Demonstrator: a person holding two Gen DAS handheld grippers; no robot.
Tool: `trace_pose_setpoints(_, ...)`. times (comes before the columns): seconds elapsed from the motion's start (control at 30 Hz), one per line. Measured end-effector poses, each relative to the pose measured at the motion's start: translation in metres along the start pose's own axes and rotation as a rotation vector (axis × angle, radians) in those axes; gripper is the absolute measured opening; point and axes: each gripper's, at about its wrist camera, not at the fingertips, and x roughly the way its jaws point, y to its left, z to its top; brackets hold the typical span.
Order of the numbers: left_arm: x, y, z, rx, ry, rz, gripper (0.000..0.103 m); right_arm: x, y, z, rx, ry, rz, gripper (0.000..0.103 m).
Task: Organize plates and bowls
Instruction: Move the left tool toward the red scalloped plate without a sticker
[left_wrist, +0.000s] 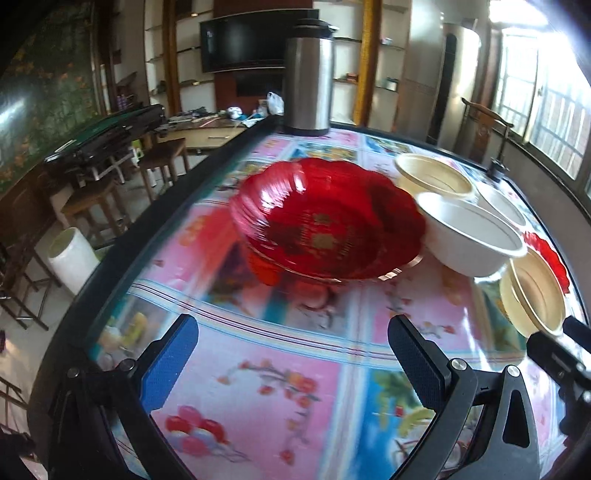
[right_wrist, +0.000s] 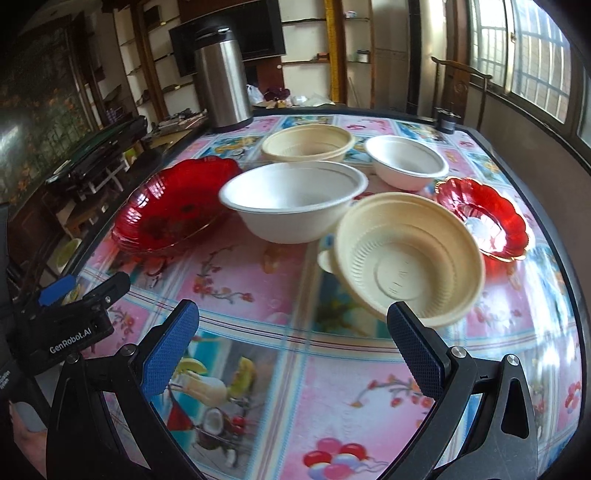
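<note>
Bowls and plates spread across a patterned tabletop; both grippers empty, jaws apart.

Left gripper (left_wrist: 291, 363) hovers over the near table (right_wrist: 258, 288) with fingers spread, nothing between them. Large red plate (right_wrist: 173, 206) sits at the left. Steel thermos (right_wrist: 221, 81) stands at the far left edge. Large white bowl (right_wrist: 291, 199) sits centre, just right of that plate. Cream bowl (right_wrist: 308, 142) lies behind it. Tilted cream bowl (right_wrist: 406, 254) is nearest, just ahead of the right gripper (right_wrist: 291, 360), whose fingers are likewise spread and empty. Small white bowl (right_wrist: 406, 160) sits far right; small red plate (right_wrist: 484, 218) lies at the right edge.
</note>
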Motion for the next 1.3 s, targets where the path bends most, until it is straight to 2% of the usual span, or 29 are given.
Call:
trace_pose_setpoints(0.17, -0.004, 0.02, 0.004, -0.012, -0.01, 0.018, 0.103, 0.014, 0.02, 0.006, -0.017, 0.028, 0.05, 0.103)
trace_pose_setpoints(0.33, -0.004, 0.03, 0.011, -0.017, -0.021, 0.035, 0.103, 0.021, 0.031, 0.011, -0.032, 0.031, 0.063, 0.103)
trace_pose_setpoints(0.47, -0.001, 0.038, 0.01, -0.044, -0.004, 0.018, 0.103, 0.034, 0.037, 0.027, -0.013, 0.034, 0.122, 0.103)
trace_pose_setpoints(0.6, -0.002, 0.038, 0.013, -0.03, -0.006, 0.048, 0.103, 0.053, 0.042, 0.044, 0.012, 0.058, 0.187, 0.103)
trace_pose_setpoints(0.73, -0.003, 0.037, 0.016, -0.018, -0.012, 0.053, 0.103, 0.072, 0.036, 0.059, 0.019, 0.063, 0.121, 0.103)
trace_pose_setpoints(0.83, 0.0, 0.04, 0.019, -0.024, -0.006, 0.052, 0.103, 0.074, 0.013, 0.065, 0.092, 0.056, 0.104, 0.103)
trace_pose_setpoints(0.93, 0.004, 0.041, 0.02, -0.032, 0.005, 0.054, 0.103, 0.072, -0.006, 0.063, 0.191, 0.062, 0.138, 0.103)
trace_pose_setpoints(1.03, 0.005, 0.04, 0.02, -0.041, 0.006, 0.058, 0.103, 0.065, -0.009, 0.056, 0.249, 0.083, 0.232, 0.103)
trace_pose_setpoints(1.13, 0.005, 0.039, 0.02, -0.037, 0.007, 0.059, 0.103, 0.059, 0.003, 0.05, 0.232, 0.077, 0.285, 0.103)
trace_pose_setpoints(1.3, 0.002, 0.038, 0.023, -0.009, -0.001, 0.094, 0.103, 0.064, 0.022, 0.048, 0.186, 0.101, 0.286, 0.103)
